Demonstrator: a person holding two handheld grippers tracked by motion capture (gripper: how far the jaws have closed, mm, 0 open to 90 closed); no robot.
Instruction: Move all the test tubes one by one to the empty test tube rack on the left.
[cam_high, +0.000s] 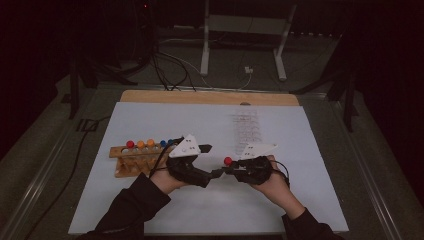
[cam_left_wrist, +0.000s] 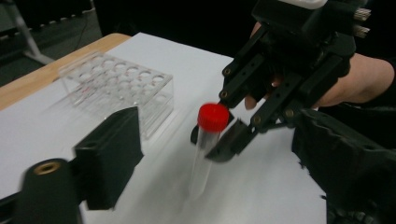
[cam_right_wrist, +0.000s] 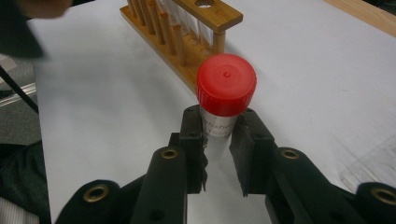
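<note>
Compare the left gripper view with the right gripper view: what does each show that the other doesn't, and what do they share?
The left gripper view alone has the clear plastic rack standing on the white table cover, with the right gripper seen from outside, a hand behind it. The right gripper view alone has the wooden rack with tubes standing in it. Both show the red-capped tube, clamped just below its cap by the right gripper, and the white cover.
</note>
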